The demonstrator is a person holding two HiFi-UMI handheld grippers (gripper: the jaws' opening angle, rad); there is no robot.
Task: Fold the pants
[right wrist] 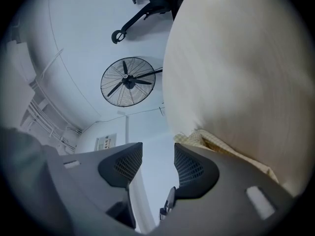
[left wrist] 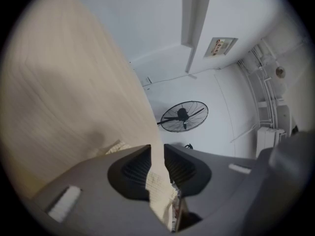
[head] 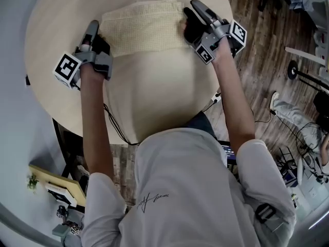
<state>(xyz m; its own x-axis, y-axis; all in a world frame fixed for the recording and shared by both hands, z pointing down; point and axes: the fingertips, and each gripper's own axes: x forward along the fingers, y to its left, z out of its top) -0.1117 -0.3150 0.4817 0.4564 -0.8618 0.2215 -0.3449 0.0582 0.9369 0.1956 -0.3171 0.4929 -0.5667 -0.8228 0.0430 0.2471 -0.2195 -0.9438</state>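
The pants are a pale yellow textured cloth, folded into a wide band at the far side of the round beige table. My left gripper is at the band's left end. In the left gripper view the left gripper has a strip of the pants pinched between its narrow jaws. My right gripper is at the band's right end. In the right gripper view the right gripper stands open with nothing between its jaws, and the pants lie just beside its right jaw.
The table's edge runs close behind both grippers. A standing fan is on the floor beyond the table, with the same fan in the right gripper view. Cables and gear lie on the wooden floor at right. A framed board leans at lower left.
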